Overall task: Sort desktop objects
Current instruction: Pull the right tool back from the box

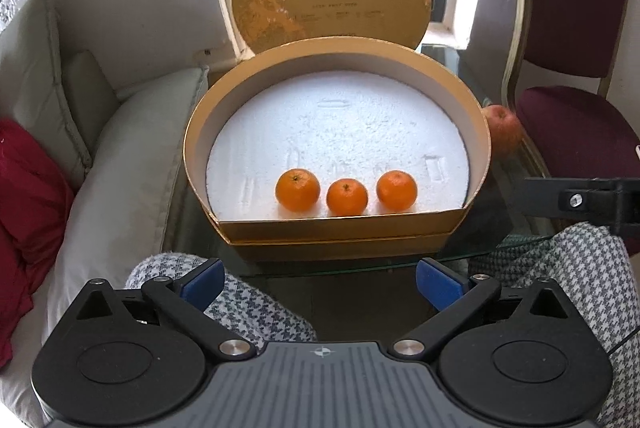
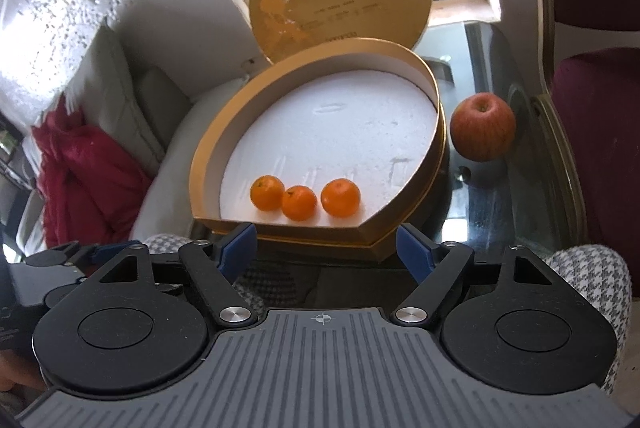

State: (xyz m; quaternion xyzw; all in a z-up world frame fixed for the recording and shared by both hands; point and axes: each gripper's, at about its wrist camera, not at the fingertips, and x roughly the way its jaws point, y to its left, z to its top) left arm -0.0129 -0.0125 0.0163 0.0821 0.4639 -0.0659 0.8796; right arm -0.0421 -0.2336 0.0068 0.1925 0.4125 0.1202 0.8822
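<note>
Holding both tools low in the frame, you have the left tool [image 1: 320, 278] and the right tool [image 2: 326, 248] released, blue pads spread wide, gripping nothing. Three oranges [image 1: 347, 196] sit in a row on the white foam inside the gold box [image 1: 338, 224] at centre frame. On the glass tabletop [image 2: 476, 212], an apple [image 2: 483, 127] rests just right of the box.

Three oranges [image 1: 346, 191] in row inside gold box [image 1: 340, 226]; left claw [image 1: 320, 278] spread wide, empty.
</note>
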